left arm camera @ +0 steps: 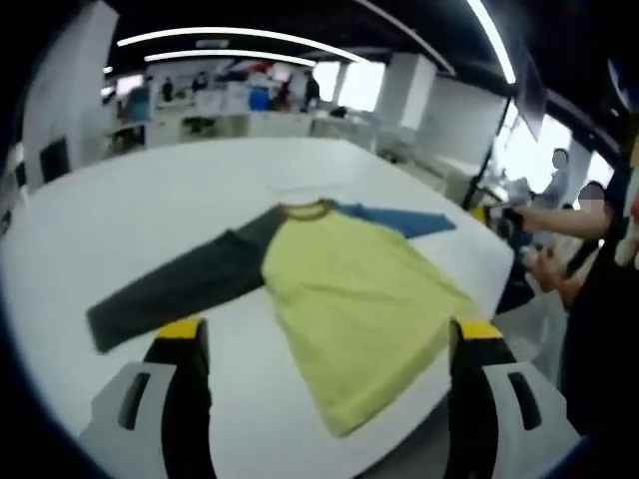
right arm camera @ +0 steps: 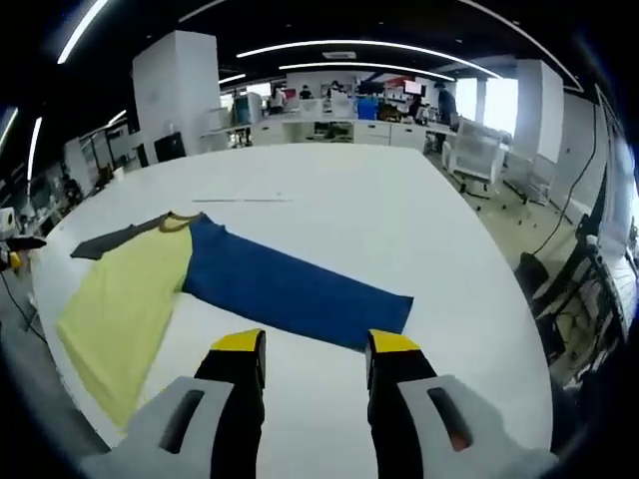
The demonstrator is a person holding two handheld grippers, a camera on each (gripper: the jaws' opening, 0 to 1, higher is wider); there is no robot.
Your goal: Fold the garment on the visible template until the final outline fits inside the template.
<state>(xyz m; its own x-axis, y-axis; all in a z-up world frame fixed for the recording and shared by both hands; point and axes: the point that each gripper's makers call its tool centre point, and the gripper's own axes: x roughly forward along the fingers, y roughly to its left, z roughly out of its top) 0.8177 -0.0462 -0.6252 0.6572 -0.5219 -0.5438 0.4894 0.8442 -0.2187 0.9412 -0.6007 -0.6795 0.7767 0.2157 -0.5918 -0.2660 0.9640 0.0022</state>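
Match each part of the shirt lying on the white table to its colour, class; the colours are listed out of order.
Parts:
1. Body of the shirt
2. Sleeve nearest the left gripper
3. Sleeve nearest the right gripper
4. Table

Colours:
A. white
B. blue
C. yellow-green
D. dark grey

Pairs: 1-C, 2-D, 3-B, 4-A
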